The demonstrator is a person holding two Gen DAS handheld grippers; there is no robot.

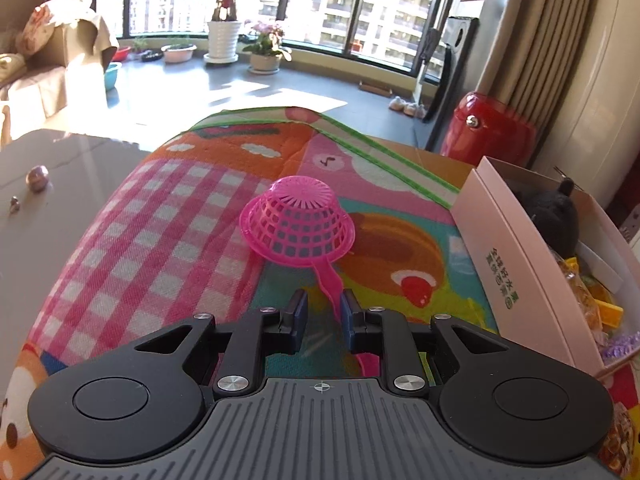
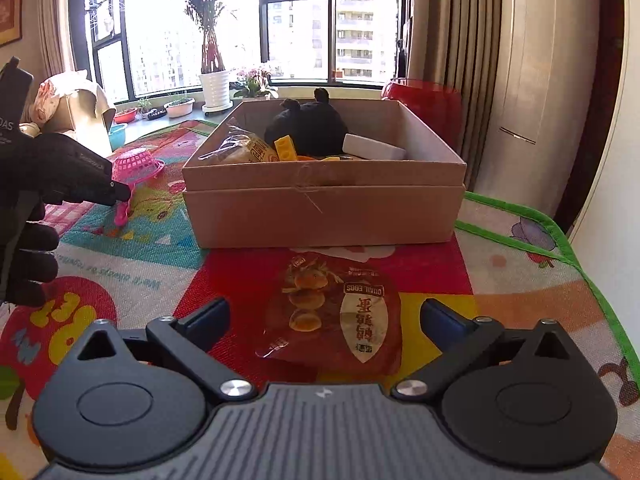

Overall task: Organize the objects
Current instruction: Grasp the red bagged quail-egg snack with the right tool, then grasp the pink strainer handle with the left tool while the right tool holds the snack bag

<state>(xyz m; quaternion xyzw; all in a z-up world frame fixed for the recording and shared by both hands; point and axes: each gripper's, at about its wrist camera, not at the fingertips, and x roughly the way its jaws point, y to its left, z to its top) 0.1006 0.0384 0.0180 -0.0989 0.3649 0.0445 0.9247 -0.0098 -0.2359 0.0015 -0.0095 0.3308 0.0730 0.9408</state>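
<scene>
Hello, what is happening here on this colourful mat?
A person is tidying toys and snacks into a cardboard box. The left tool grips the handle of a pink toy strainer that lies upside down on the mat. The right tool is open over a quail egg packet, not yet gripping it.

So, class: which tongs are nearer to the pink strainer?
Left. The left tongs grip the pink strainer by its handle; the right tongs stand open over a snack packet, well aside.
</scene>
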